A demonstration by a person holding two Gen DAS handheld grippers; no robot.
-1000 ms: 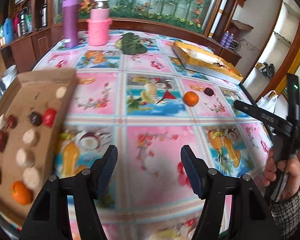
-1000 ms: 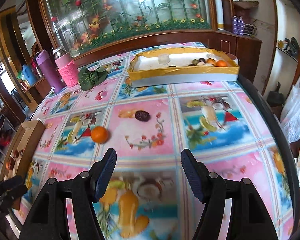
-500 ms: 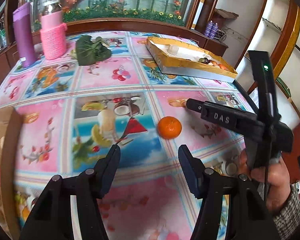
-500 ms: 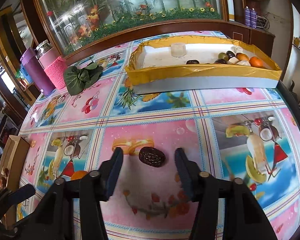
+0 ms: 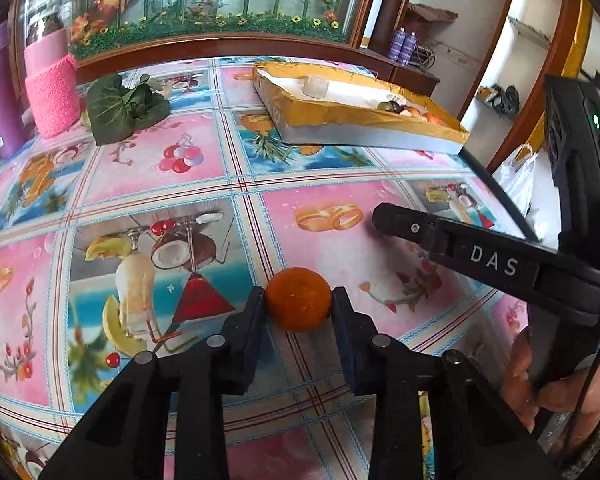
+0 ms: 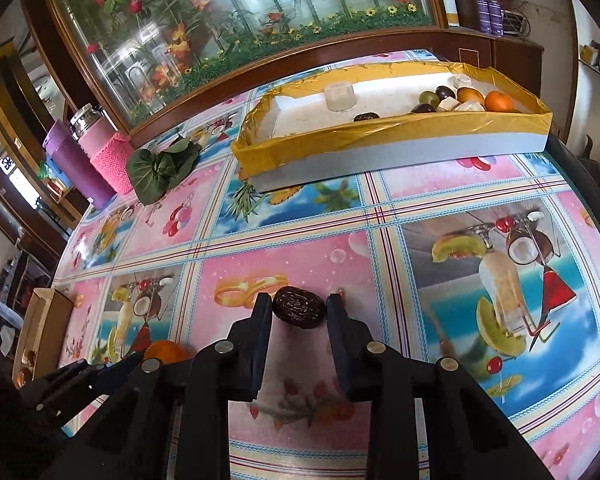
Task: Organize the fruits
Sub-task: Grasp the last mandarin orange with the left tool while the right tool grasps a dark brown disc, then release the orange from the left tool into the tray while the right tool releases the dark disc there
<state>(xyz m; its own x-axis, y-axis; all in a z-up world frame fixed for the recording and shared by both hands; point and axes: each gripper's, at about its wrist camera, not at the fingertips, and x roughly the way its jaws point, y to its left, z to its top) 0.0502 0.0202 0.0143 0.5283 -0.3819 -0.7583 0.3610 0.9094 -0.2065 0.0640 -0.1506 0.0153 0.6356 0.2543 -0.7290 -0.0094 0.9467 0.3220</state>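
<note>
Two fisheye views look down along black two-finger grippers onto a table (image 5: 228,184) covered with a glossy pink and blue fruit-print cloth.

In the left wrist view, the left gripper (image 5: 299,300), at lower centre, is closing on a small round orange tangerine (image 5: 299,299). Both finger pads already touch the fruit's sides, and it sits on the cloth. At the right edge a hand (image 5: 556,376) holds the other tool, whose black arm reaches in from the right.

In the right wrist view, the right gripper (image 6: 299,312), at lower centre, has its fingers drawn in around a dark brown wrinkled dried date (image 6: 299,312). The date lies on a pink square of the cloth; the left pad touches it, and the right pad looks to touch it too.

Toward the upper right of both views stands a long shallow white box edged with yellow tape (image 6: 396,146). At its right end a cluster of fruit is gathered: another orange, dark plums, a green fruit and pale pieces. At the far left edge of the right wrist view, a brown cardboard tray (image 6: 40,320) holds a few small items, too small to identify.

Judging from this, sorting is partly done: some fruit is boxed, while the tangerine and date are gripped but not yet lifted or delivered.
</note>
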